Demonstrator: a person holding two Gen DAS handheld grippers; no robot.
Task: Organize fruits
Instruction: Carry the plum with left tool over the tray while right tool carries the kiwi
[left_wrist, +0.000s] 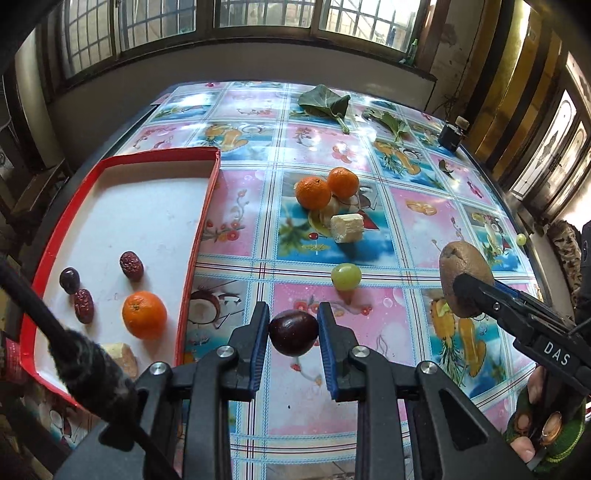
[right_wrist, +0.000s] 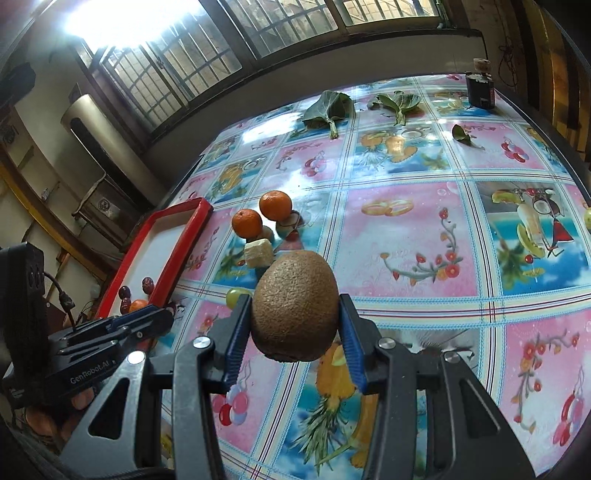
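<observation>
My left gripper (left_wrist: 293, 325) is shut on a dark purple plum (left_wrist: 293, 333) just above the table, right of the red tray (left_wrist: 199, 229). The tray holds a tangerine (left_wrist: 144, 314), two red dates (left_wrist: 131, 265), a dark plum (left_wrist: 69, 280) and a pale chunk. My right gripper (right_wrist: 295, 317) is shut on a brown kiwi (right_wrist: 295, 306) held above the table; it also shows in the left wrist view (left_wrist: 463, 277). Two tangerines (left_wrist: 313, 192), a sugarcane piece (left_wrist: 346, 227) and a green grape (left_wrist: 345, 276) lie on the table.
Green leaves (left_wrist: 325, 103) and a small dark jar (left_wrist: 451, 134) lie at the table's far end. Another green grape (left_wrist: 521, 239) sits near the right edge. A patterned oilcloth (left_wrist: 406, 221) covers the table. Windows run behind.
</observation>
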